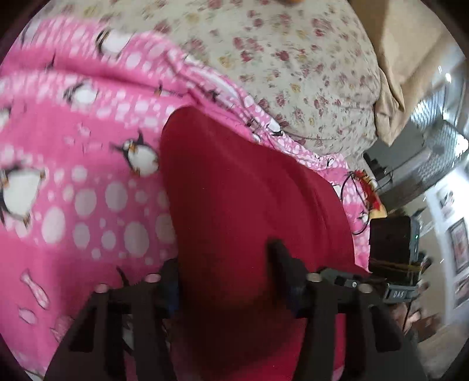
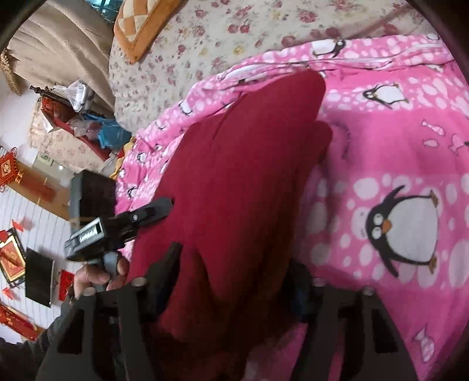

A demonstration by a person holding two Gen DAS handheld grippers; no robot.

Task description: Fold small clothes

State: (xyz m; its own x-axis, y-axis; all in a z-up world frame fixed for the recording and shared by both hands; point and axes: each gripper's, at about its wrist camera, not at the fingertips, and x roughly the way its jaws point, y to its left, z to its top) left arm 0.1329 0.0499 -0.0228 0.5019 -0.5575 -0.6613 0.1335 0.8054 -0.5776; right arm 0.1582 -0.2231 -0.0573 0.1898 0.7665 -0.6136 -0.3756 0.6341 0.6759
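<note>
Red garment (image 1: 246, 211) (on penguin blanket (image 1: 88, 205)) hangs between both hand-held grippers' fingers.

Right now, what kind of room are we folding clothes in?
Most likely a bedroom at home. The red garment lies on a pink penguin blanket spread over a floral quilt, with an orange cushion at its far end and framed pictures on the wall.

left gripper (image 1: 225, 263) fingertips: buried in the red garment (image 1: 249, 205), grip unclear
right gripper (image 2: 234, 263) right finger: hidden behind red cloth
pink penguin blanket (image 1: 88, 190): motion-blurred in left view
framed pictures (image 1: 457, 246): too smeared to read
orange cushion (image 2: 137, 26): cut by top edge
</note>
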